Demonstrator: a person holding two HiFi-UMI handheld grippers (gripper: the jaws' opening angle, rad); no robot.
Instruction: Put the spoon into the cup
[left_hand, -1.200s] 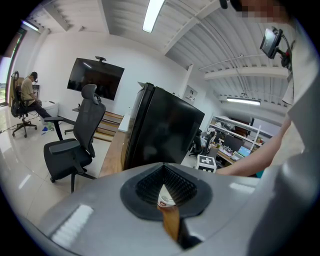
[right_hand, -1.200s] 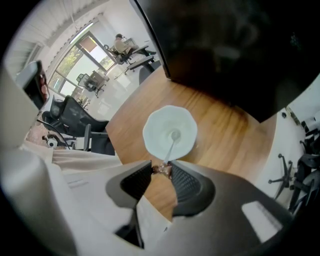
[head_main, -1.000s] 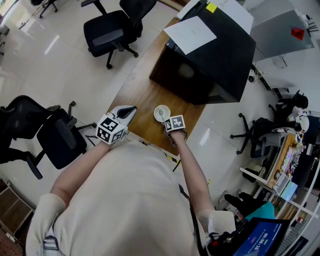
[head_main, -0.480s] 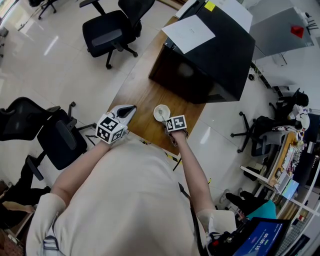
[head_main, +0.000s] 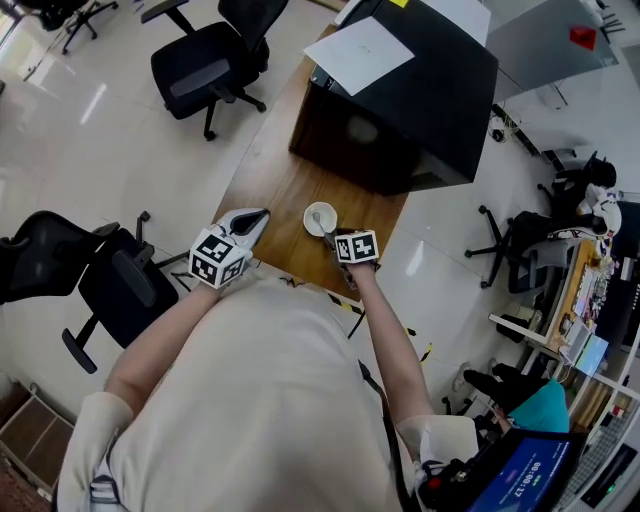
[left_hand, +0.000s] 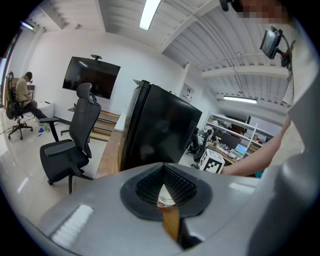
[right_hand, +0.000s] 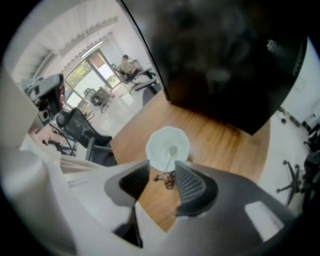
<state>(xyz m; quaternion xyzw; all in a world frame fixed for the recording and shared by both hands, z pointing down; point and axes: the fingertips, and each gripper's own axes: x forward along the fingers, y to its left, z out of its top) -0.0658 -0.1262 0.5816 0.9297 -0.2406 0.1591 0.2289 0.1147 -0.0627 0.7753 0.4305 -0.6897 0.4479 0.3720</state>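
Spoon (right_hand: 170, 161) placement is judged to be practically done: in the right gripper view its bowl is seen resting inside the white cup (right_hand: 159, 141), while the thin handle leans out over the rim towards the lower middle of the frame. The cup is stood on the wooden table (head_main: 272, 190), near the table's lower edge in the head view and below the black cabinet (head_main: 400, 110).

The right gripper (right_hand: 163, 171) is pointed steeply down at the cup. Its jaws are held apart and have just been opening; the ornamented end of the handle is seen between them, closer to the pad on the right of the frame, but it is not clamped. Whether that pad is touched by the handle cannot be told.

The left gripper (left_hand: 165, 194) is held at the left of the cup, apart from it, with its jaws brought together and nothing gripped.

What is left, by this reading, is only for the right gripper to be drawn clear without the handle being caught, so that the spoon is not tipped out.
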